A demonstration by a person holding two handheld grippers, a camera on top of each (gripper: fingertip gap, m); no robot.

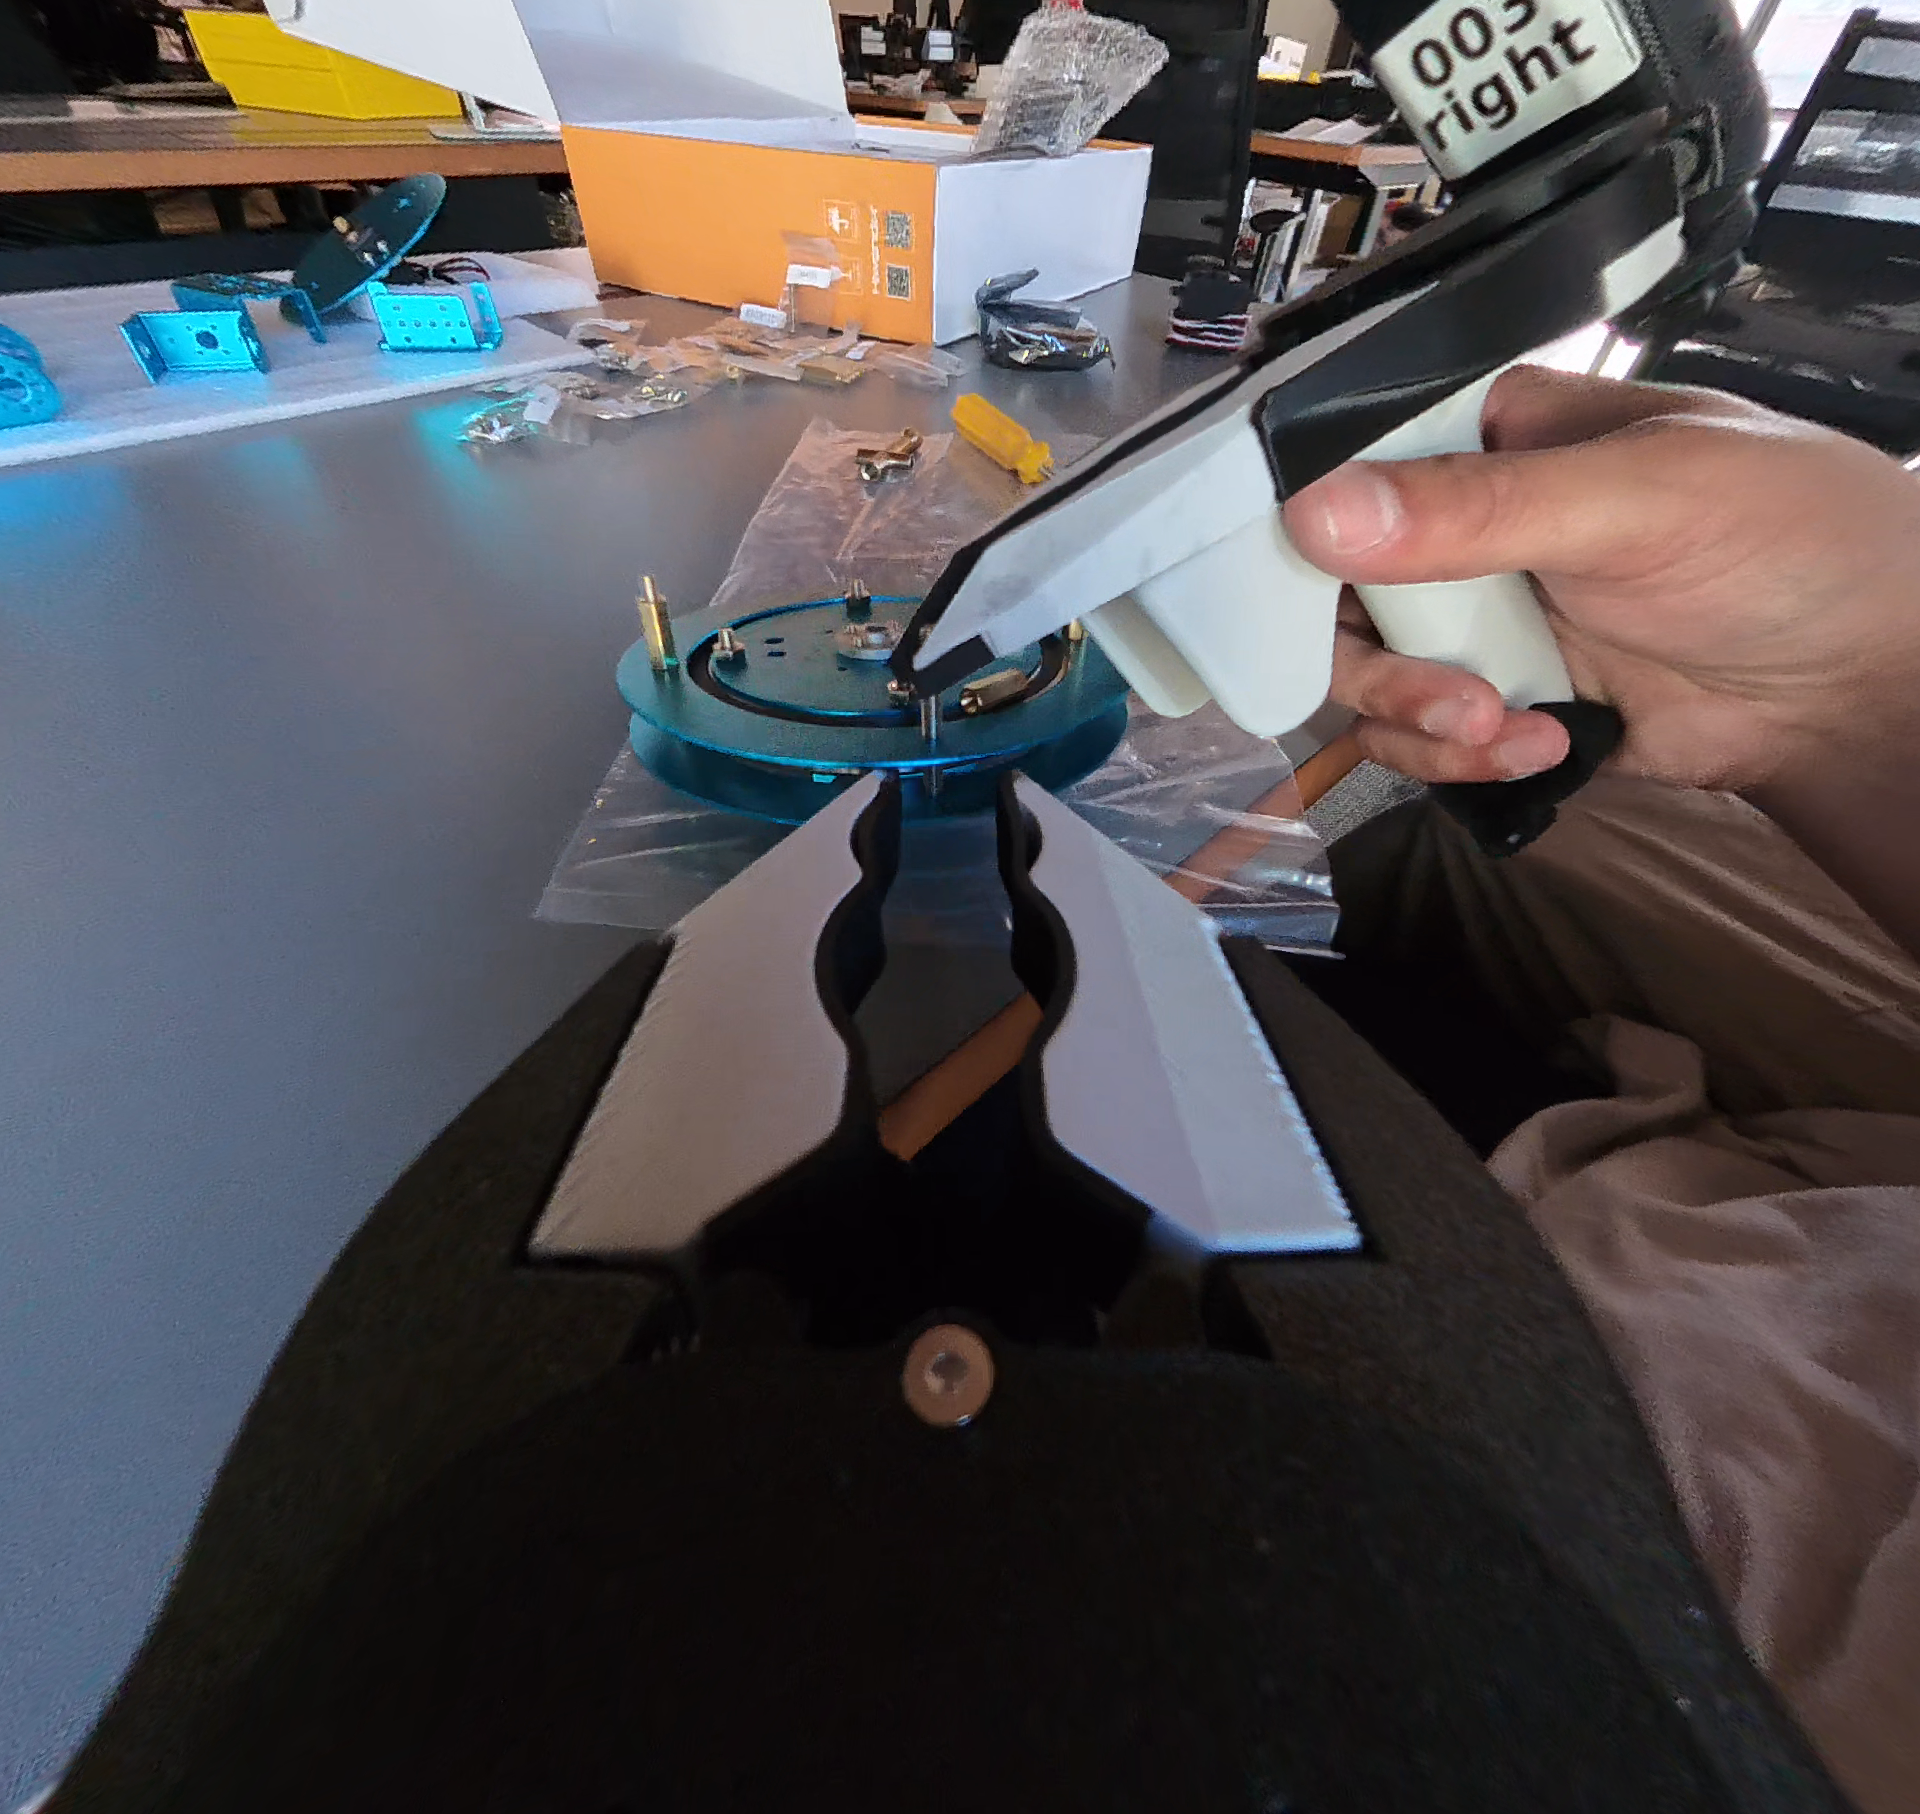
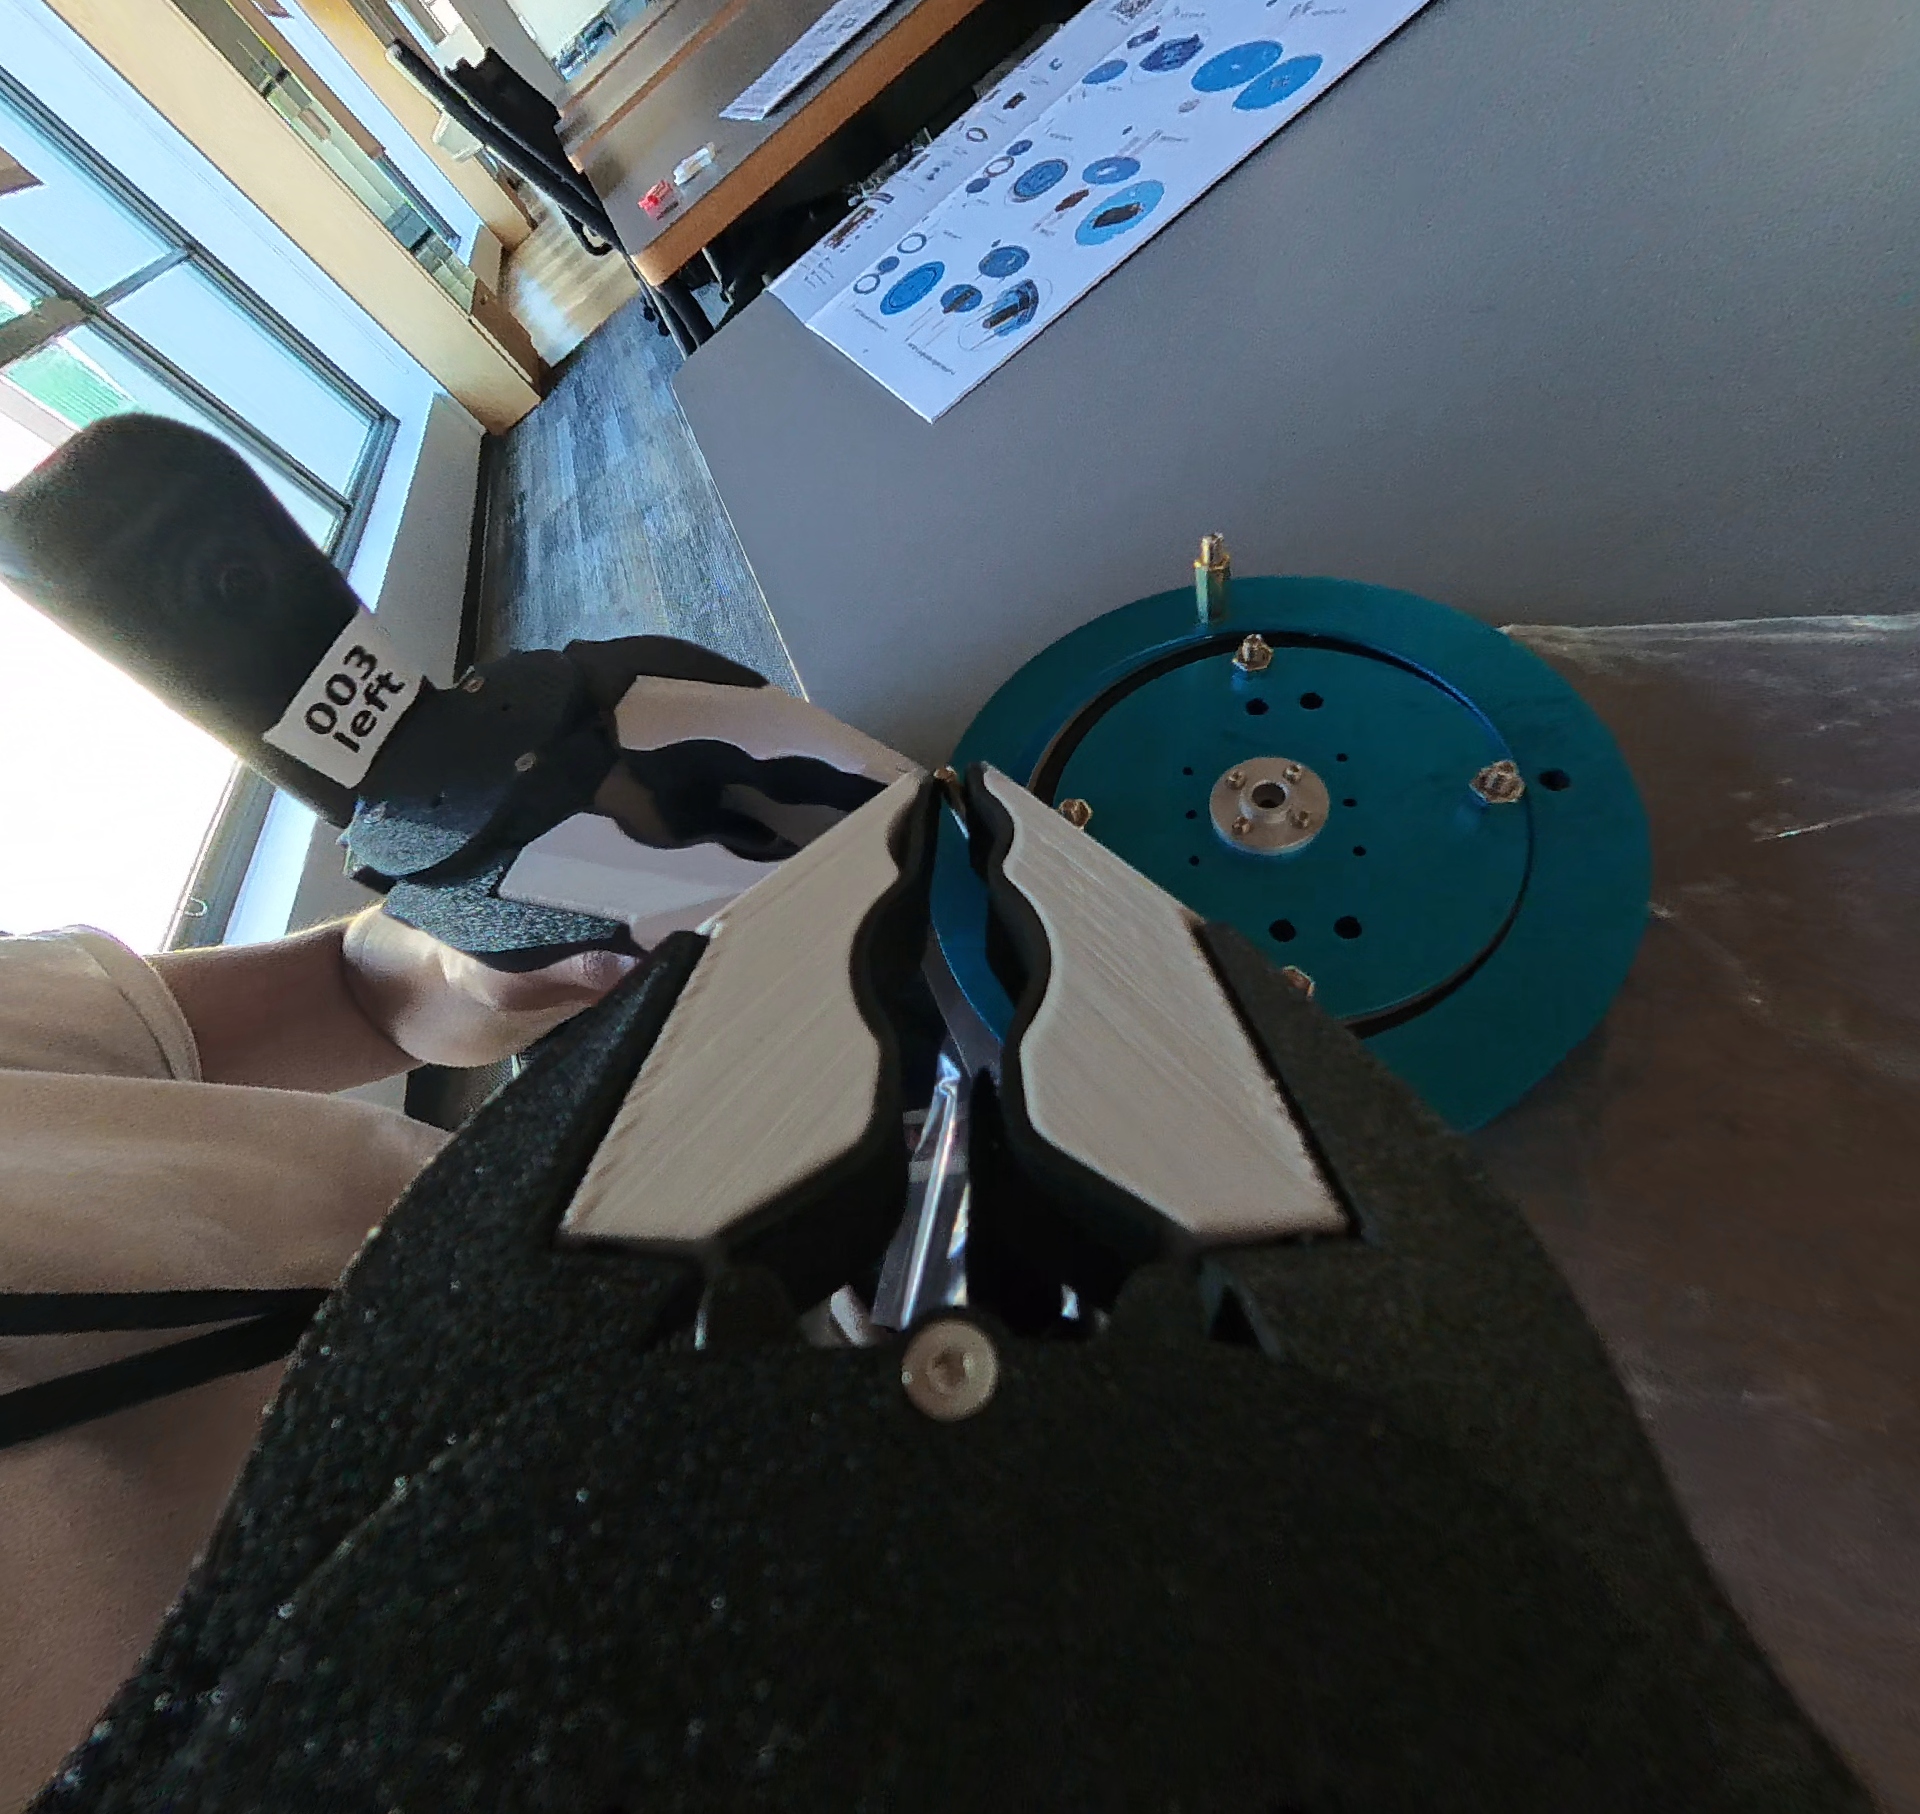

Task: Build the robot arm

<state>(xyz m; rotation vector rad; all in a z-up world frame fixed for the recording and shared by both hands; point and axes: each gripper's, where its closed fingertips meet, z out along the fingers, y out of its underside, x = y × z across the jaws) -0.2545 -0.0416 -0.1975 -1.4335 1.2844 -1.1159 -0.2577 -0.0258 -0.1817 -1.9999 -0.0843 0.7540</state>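
Note:
A blue round metal disc stack (image 1: 790, 715) lies on a clear plastic bag on the grey table; it also shows in the right wrist view (image 2: 1558, 829). It carries a silver hub (image 2: 1262, 798), brass nuts and an upright brass standoff (image 1: 657, 621). My right gripper (image 2: 948, 777) is shut on a small thin screw (image 1: 928, 725) standing at the disc's near rim; it also shows in the left wrist view (image 1: 914, 668). My left gripper (image 1: 945, 785) is open, its tips at the near rim on either side of the screw's lower end.
A yellow screwdriver (image 1: 997, 434), small hardware bags (image 1: 623, 382), blue brackets (image 1: 436, 320) and an orange and white box (image 1: 831, 226) lie farther back. An illustrated sheet (image 2: 1091, 164) lies beyond the disc. The table's brown edge (image 1: 966, 1078) runs just below my left gripper. Only a small space, under 4 cm, lies between the two pairs of fingers. From either gripper's tips it is about 25 cm to the yellow screwdriver (image 1: 997, 434).

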